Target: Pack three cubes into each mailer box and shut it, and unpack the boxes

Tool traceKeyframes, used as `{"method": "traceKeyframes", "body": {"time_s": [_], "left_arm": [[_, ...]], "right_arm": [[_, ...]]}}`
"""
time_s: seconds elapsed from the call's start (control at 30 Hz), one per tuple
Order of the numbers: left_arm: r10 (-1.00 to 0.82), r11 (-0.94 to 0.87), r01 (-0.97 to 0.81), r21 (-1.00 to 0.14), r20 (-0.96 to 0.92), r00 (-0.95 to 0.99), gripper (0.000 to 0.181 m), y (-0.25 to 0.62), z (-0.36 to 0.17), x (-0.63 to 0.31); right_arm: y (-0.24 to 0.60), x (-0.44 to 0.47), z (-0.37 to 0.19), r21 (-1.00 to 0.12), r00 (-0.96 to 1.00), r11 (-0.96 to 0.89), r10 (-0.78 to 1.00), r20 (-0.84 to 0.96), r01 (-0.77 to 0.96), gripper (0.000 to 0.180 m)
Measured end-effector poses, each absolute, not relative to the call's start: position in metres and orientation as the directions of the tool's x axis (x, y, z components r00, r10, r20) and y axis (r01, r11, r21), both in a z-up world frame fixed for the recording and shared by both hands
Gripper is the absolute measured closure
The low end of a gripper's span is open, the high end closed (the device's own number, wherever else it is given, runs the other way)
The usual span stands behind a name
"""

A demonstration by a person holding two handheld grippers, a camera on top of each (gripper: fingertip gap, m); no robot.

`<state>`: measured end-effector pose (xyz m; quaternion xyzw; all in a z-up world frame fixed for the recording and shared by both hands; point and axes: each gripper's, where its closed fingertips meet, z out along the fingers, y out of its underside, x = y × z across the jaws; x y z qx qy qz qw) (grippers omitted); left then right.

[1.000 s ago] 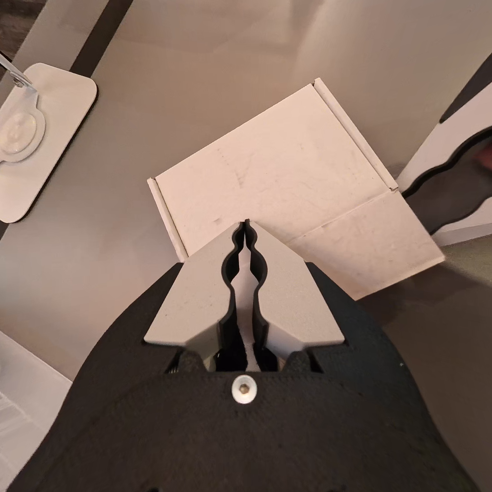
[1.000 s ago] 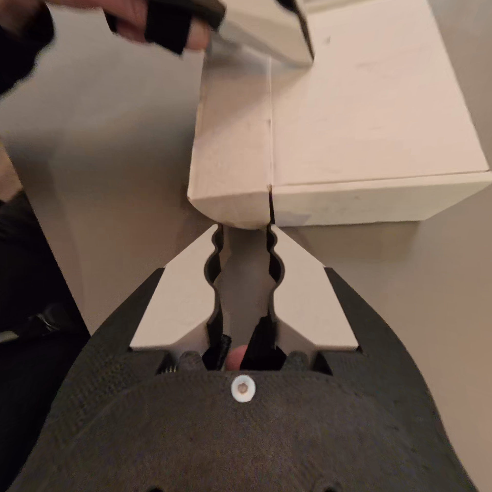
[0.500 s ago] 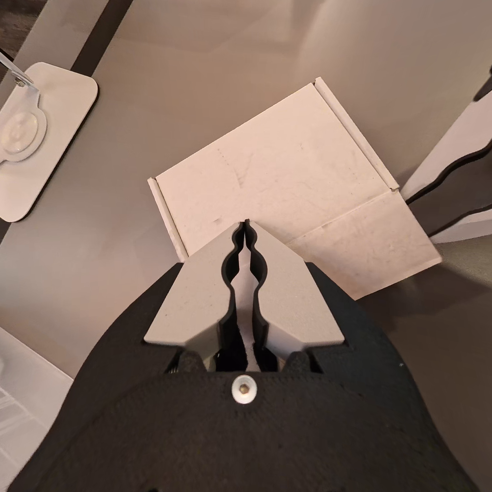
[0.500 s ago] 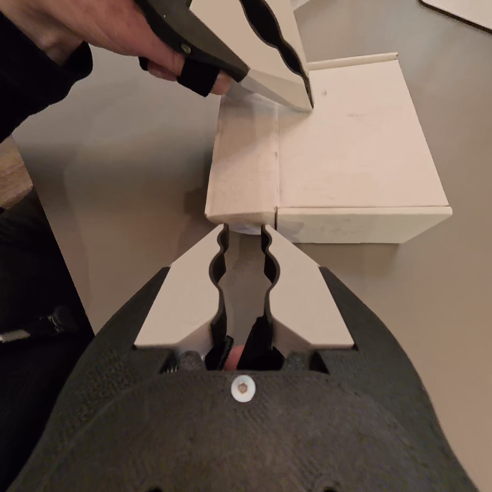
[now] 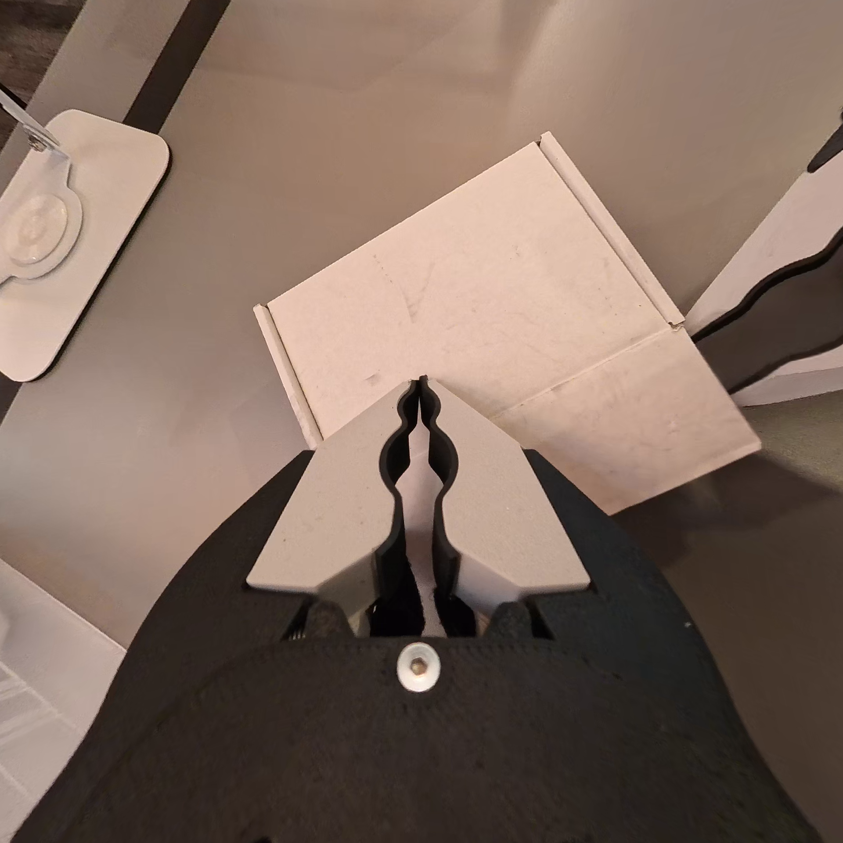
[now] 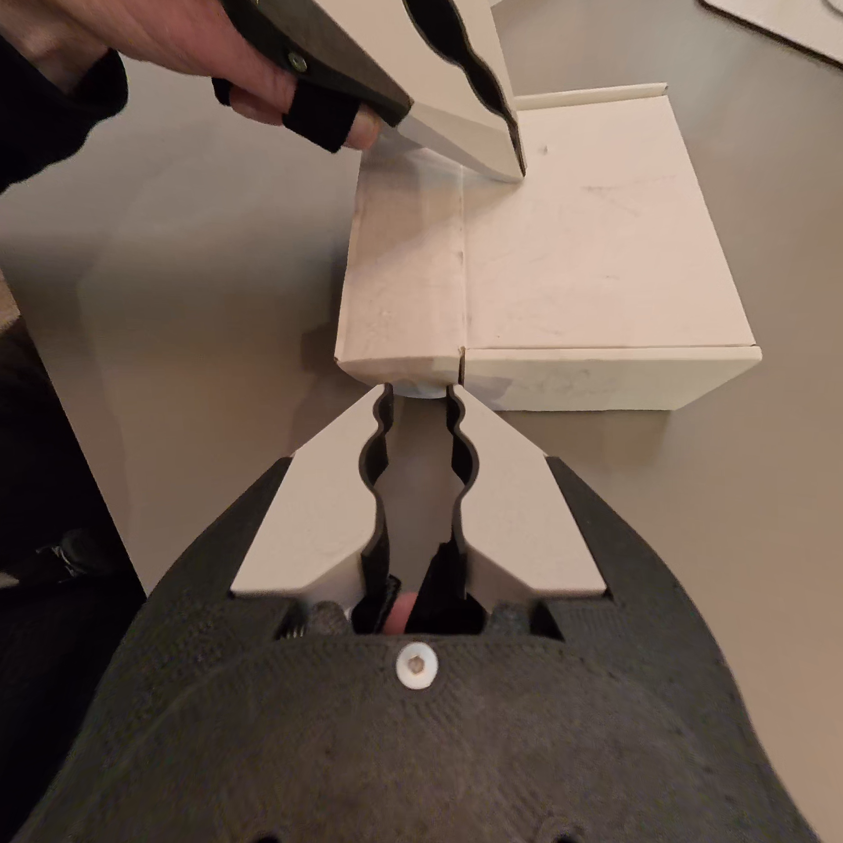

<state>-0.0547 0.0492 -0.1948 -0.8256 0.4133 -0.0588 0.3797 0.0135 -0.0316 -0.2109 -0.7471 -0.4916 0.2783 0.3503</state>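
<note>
1. Pressing its closed jaws on the lid, the left gripper (image 5: 418,381) rests on the white mailer box (image 5: 492,292).
2. Right gripper (image 6: 418,387): jaws open, empty, just before the box's untucked front flap (image 6: 401,292).
3. Box sits shut on the grey bench (image 5: 365,114).

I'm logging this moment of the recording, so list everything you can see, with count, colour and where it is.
mailer box: one, white, closed, mid-table; front flap sticks out flat, untucked.
table: one, grey-beige, under everything.
flat plate: one, white with dark edge, far left, bearing a clear disc mount.
translucent container: one, whitish, lower left corner.
hand: one, dark sleeve, holding the left gripper.
left gripper: jaws shut, tips on the box lid.
right gripper: jaws open, at the flap's end.
</note>
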Motion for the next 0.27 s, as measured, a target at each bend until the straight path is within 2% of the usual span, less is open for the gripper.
{"method": "traceKeyframes", "body": {"time_s": [0.17, 0.27], "left_arm": [[-0.726, -0.370, -0.636, -0.677, -0.217, 0.653, 0.181, 0.049, -0.195, -0.055], [-0.728, -0.371, -0.640, -0.674, -0.217, 0.650, 0.181, 0.049, -0.195, -0.055]], "right_arm": [[-0.035, 0.027, -0.201, -0.807, 0.385, -0.298, 0.918, -0.096, 0.509, 0.145], [-0.032, 0.024, -0.196, -0.818, 0.398, -0.331, 0.907, -0.139, 0.470, 0.146]]}}
